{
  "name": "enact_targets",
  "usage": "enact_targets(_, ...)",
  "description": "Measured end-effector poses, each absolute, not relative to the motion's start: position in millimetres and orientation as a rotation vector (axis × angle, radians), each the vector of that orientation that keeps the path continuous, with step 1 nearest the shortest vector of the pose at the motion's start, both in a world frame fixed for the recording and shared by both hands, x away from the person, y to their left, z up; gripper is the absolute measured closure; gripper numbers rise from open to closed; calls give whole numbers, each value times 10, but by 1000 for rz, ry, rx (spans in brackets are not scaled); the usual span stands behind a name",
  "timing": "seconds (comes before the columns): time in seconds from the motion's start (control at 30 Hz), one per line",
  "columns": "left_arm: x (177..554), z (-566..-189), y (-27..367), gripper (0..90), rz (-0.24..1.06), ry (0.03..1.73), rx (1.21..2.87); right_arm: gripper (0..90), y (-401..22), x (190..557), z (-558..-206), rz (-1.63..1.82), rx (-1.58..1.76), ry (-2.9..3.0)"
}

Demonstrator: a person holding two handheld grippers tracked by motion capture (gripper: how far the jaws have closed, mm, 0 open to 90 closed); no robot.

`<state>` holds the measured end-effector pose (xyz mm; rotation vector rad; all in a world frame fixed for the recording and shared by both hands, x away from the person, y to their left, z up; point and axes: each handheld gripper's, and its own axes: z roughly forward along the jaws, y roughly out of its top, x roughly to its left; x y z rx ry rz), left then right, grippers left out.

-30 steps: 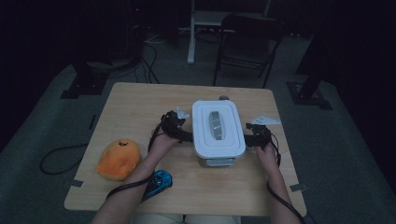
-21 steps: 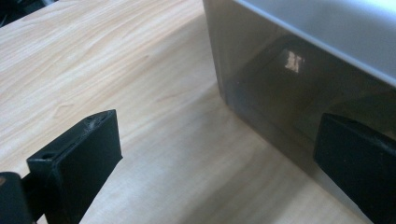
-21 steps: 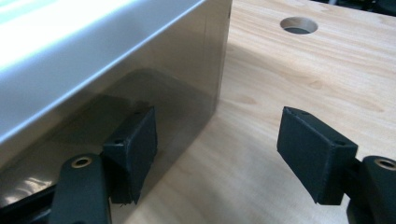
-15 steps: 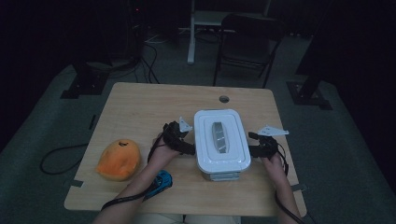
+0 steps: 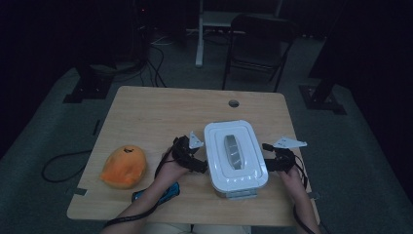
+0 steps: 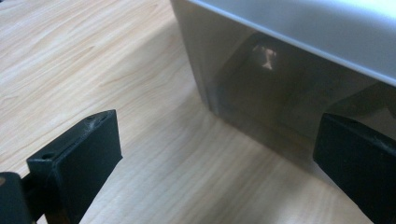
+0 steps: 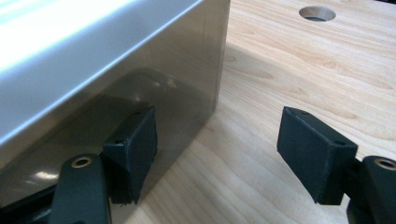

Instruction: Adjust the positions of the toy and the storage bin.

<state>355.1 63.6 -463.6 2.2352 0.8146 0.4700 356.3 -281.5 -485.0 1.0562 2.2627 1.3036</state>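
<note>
A white lidded box [image 5: 235, 153] with a grey handle recess in its lid stands on the wooden table [image 5: 160, 117], right of centre. My left gripper [image 5: 198, 165] is against the box's left side and my right gripper [image 5: 267, 163] against its right side. In the left gripper view the left gripper [image 6: 215, 140] stands wide open, its right jaw beside the box's glossy wall [image 6: 289, 60]. In the right gripper view the right gripper [image 7: 219, 135] is open too, its left jaw close against the box wall [image 7: 93, 56]. Neither pair of jaws has anything between it.
An orange rounded object [image 5: 123, 166] lies at the near left of the table, and a small blue object [image 5: 163, 191] sits by the left forearm. A cable hole [image 5: 234, 103] is at the far edge. A chair [image 5: 258, 39] stands beyond the table.
The box and both grippers beside it have slid toward the near edge of the table and a little to the right. Both pairs of jaws look unchanged.
</note>
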Motion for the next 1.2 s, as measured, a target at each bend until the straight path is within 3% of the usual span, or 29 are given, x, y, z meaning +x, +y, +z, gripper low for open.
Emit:
enact_targets(0.27, 3479, -4659, 541, 15, 411, 765, 2265, 279, -2934, 3512, -4847, 1295, 1076, 2249)
enact_targets(0.43, 3447, -4749, 581, 14, 291, 743, 2247, 215, -3024, 3487, -4893, 1336, 1130, 2216)
enact_targets(0.63, 3303, -4830, 635, 15, 252, 719, 2303, 170, -3167, 3382, -4884, 1315, 1220, 2111)
enact_targets(0.93, 3042, -4882, 709, 15, 203, 686, 2339, 146, -3370, 3212, -4551, 1334, 1249, 1971)
enact_targets(1.2, 2867, -4962, 667, 15, 154, 616, 2391, 136, -3133, 3002, -4180, 1380, 1170, 1953)
